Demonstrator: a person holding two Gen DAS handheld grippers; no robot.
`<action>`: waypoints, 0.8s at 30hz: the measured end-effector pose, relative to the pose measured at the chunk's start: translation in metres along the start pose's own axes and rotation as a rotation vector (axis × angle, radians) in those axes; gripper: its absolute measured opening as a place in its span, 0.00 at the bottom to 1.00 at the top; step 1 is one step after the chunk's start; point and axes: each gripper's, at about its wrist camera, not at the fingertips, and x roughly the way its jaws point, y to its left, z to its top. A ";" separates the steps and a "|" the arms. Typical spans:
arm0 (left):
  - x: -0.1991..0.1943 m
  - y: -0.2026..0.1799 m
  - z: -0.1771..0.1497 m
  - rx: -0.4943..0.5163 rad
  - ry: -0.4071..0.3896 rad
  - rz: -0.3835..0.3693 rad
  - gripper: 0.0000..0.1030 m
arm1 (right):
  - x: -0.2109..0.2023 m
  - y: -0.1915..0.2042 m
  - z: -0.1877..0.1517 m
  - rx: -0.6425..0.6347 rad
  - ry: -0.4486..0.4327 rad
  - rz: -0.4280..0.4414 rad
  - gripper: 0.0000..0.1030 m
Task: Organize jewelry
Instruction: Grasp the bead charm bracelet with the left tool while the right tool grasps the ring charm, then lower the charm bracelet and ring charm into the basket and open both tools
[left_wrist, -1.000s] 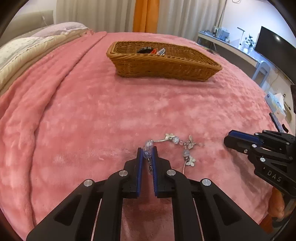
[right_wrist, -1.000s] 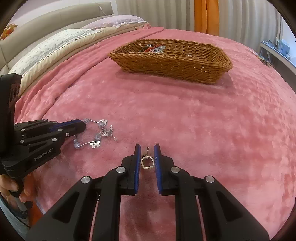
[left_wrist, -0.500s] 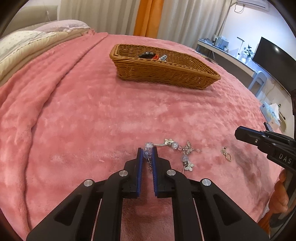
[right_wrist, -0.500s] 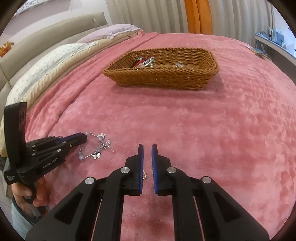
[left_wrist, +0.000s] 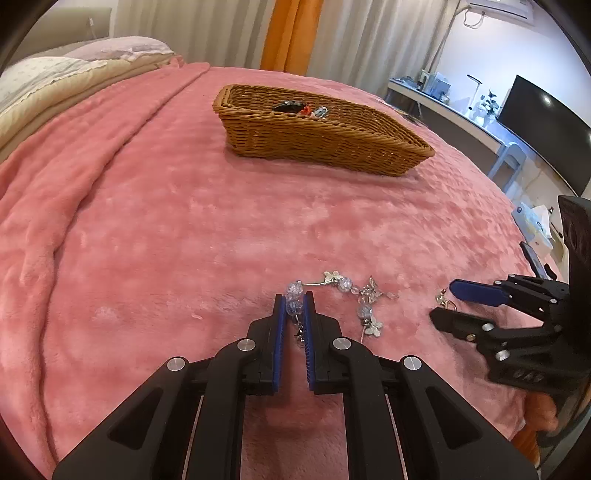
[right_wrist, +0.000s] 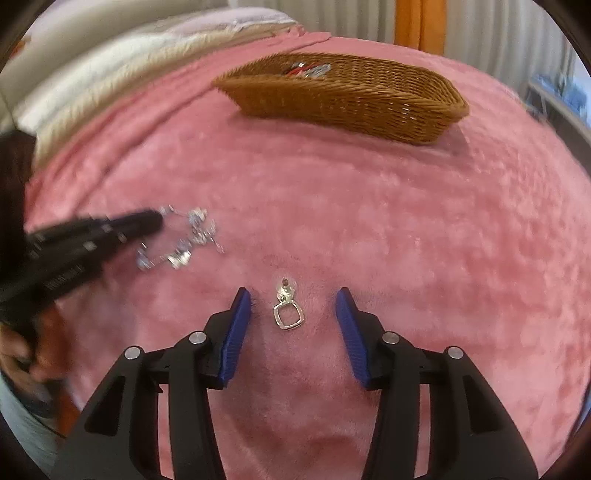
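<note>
Left tongs (left_wrist: 294, 306) clamp bracelet (left_wrist: 343, 291); right tongs (right_wrist: 293, 299) just opened, earring (right_wrist: 287, 307) lying loose between.

Both wrist views low over blanket (left_wrist: 184, 240), facing basket (left_wrist: 317, 136); each shows other tool.

Right gripper (right_wrist: 293, 301) over a small silver square-drop earring (right_wrist: 287, 309)
Its blue-padded jaws, just opened, flank the earring lying untouched on the pink plush blanket (right_wrist: 369, 214).

no readable text, claw markings blurred
</note>
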 end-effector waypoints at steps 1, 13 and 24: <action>0.000 -0.001 0.000 0.003 0.000 0.000 0.07 | -0.001 0.010 -0.001 -0.054 -0.005 -0.021 0.30; -0.016 -0.013 0.008 0.042 -0.066 -0.030 0.07 | -0.033 0.015 0.001 -0.070 -0.119 0.025 0.12; -0.051 -0.034 0.057 0.107 -0.192 -0.080 0.07 | -0.073 -0.019 0.038 0.016 -0.237 0.015 0.12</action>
